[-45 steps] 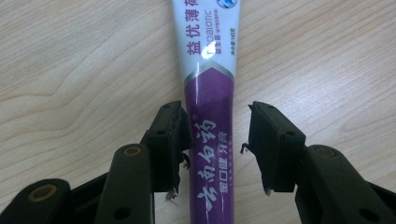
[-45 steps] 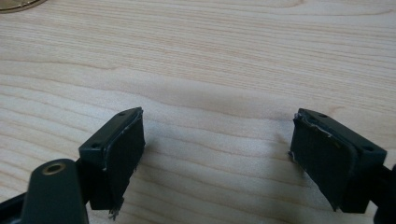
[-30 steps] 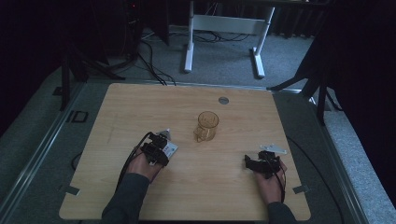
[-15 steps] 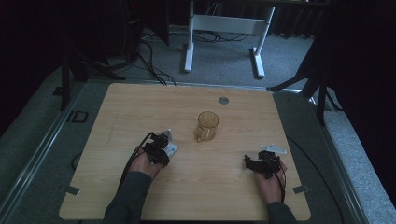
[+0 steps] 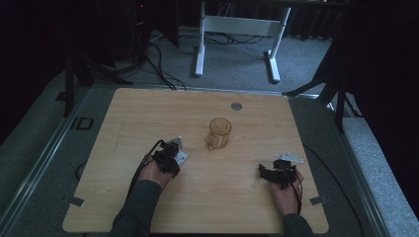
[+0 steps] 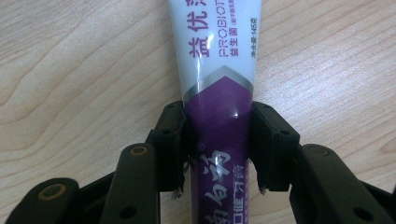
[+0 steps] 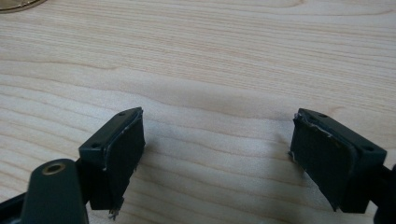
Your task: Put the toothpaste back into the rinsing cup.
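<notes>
A white and purple toothpaste tube (image 6: 217, 56) lies flat on the wooden table (image 5: 148, 113), running away from my left gripper (image 6: 218, 140). That gripper's jaws have just been closing, and both pads now press on the tube's purple end. In the high view the left gripper (image 5: 170, 152) sits left of the table's middle, near a clear amber cup (image 5: 219, 132) with a handle. My right gripper (image 5: 263, 172) rests low over the table at the right, and in its own view the right gripper (image 7: 217, 149) is open with bare wood between its pads.
A small round grey disc (image 5: 236, 105) is set into the table behind the cup. An amber rim (image 7: 16, 3) shows at the top left of the right gripper view. Beyond the table are a white desk frame (image 5: 237, 29) and floor cables (image 5: 158, 59).
</notes>
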`<move>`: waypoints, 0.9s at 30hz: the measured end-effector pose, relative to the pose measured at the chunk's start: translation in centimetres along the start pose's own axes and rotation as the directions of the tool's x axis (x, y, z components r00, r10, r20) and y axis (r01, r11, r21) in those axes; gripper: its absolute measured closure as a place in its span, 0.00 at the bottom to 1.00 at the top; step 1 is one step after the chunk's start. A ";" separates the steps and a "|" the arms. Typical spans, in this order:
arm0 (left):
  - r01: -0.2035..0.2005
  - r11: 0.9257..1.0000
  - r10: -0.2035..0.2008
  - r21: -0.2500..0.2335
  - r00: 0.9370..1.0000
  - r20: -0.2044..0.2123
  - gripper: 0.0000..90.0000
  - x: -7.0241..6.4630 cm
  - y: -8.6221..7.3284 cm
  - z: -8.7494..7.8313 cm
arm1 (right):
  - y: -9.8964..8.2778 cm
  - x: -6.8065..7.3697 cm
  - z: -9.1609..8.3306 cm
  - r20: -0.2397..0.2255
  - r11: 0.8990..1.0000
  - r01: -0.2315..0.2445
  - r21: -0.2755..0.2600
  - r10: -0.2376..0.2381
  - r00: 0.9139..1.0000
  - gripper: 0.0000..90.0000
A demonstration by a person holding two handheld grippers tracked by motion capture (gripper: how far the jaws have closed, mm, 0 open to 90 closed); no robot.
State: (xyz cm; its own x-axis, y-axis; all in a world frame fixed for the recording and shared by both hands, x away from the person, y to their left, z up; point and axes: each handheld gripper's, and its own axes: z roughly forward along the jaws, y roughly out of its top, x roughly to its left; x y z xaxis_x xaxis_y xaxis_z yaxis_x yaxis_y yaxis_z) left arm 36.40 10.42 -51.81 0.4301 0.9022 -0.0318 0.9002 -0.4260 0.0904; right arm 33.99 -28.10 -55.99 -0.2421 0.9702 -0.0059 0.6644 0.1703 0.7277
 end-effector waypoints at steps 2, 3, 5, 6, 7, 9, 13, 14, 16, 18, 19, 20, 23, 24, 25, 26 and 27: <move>0.001 1.000 -0.001 0.000 1.000 -0.011 0.64 -0.1 0.0 0.0 | 0.0 0.0 0.0 0.000 1.000 0.000 0.000 0.000 1.000 0.19; -0.001 1.000 0.001 0.000 1.000 -0.016 0.64 -0.2 0.0 0.0 | 0.0 0.0 0.0 0.000 1.000 0.000 0.000 0.000 1.000 0.19; -0.001 1.000 0.001 0.001 1.000 -0.020 0.65 -0.3 0.0 0.0 | 0.0 0.0 0.0 0.000 1.000 0.000 0.000 0.000 1.000 0.20; -0.002 1.000 0.002 0.002 1.000 -0.019 0.65 -0.3 0.0 0.0 | 0.0 0.0 0.0 0.000 1.000 0.000 0.000 0.000 1.000 0.20; -0.002 1.000 0.002 0.005 1.000 -0.018 0.65 -0.2 0.0 0.0 | 0.0 0.0 0.0 0.000 1.000 0.000 0.000 0.000 1.000 0.20; -0.004 1.000 0.005 0.008 1.000 -0.018 0.65 -0.3 0.1 0.0 | 0.0 0.0 0.0 0.000 1.000 0.000 0.000 0.000 1.000 0.20; -0.021 1.000 0.021 0.015 1.000 -0.018 0.68 -0.3 0.1 0.0 | 0.0 0.0 0.0 0.000 1.000 0.000 0.000 0.000 1.000 0.19; -0.021 1.000 0.021 0.014 1.000 -0.018 0.68 -0.3 0.1 0.0 | 0.0 0.0 0.0 0.000 1.000 0.000 0.000 0.000 1.000 0.20; -0.033 0.999 0.033 0.013 0.999 -0.016 0.70 -0.3 0.1 -0.1 | 0.0 0.0 0.0 0.000 1.000 0.000 0.000 0.000 1.000 0.20; -0.026 1.000 0.026 0.017 1.000 -0.003 0.71 -0.1 0.1 -0.2 | 0.0 0.0 0.0 0.000 1.000 0.000 0.000 0.000 1.000 0.20; -0.032 0.999 0.032 0.019 0.999 -0.002 0.72 -0.1 0.1 -0.3 | 0.0 0.0 0.0 0.000 1.000 0.000 0.000 0.000 1.000 0.19; -0.038 0.999 0.038 0.020 0.999 -0.005 0.72 -0.1 0.1 -0.3 | 0.0 0.0 0.0 0.000 1.000 0.000 0.000 0.000 1.000 0.20; -0.042 0.999 0.042 0.015 0.999 -0.001 0.73 -0.1 0.0 -0.4 | 0.0 0.0 0.0 0.000 1.000 0.000 0.000 0.000 1.000 0.19; -0.042 0.999 0.042 0.015 0.999 -0.001 0.73 -0.1 0.0 -0.4 | 0.0 0.0 0.0 0.000 1.000 0.000 0.000 0.000 1.000 0.19; -0.044 0.999 0.044 0.011 0.999 0.003 0.73 0.0 -0.1 -0.5 | 0.0 0.0 0.0 0.000 1.000 0.000 0.000 0.000 1.000 0.20; -0.044 0.999 0.044 0.007 0.999 0.004 0.73 0.1 -0.1 -0.6 | 0.0 0.0 0.0 0.000 1.000 0.000 0.000 0.000 1.000 0.20; -0.040 0.999 0.040 0.001 0.999 0.006 0.74 0.1 -0.2 -0.6 | 0.0 0.0 0.0 0.000 1.000 0.000 0.000 0.000 1.000 0.20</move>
State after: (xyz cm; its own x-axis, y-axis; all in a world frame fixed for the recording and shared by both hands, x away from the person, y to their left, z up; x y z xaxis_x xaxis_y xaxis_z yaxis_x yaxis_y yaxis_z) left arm 36.25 10.62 -51.23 0.4661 0.8841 -0.0342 0.8824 -0.4617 0.0906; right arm 34.00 -28.10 -55.99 -0.2421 0.9702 -0.0059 0.6645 0.1702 0.7276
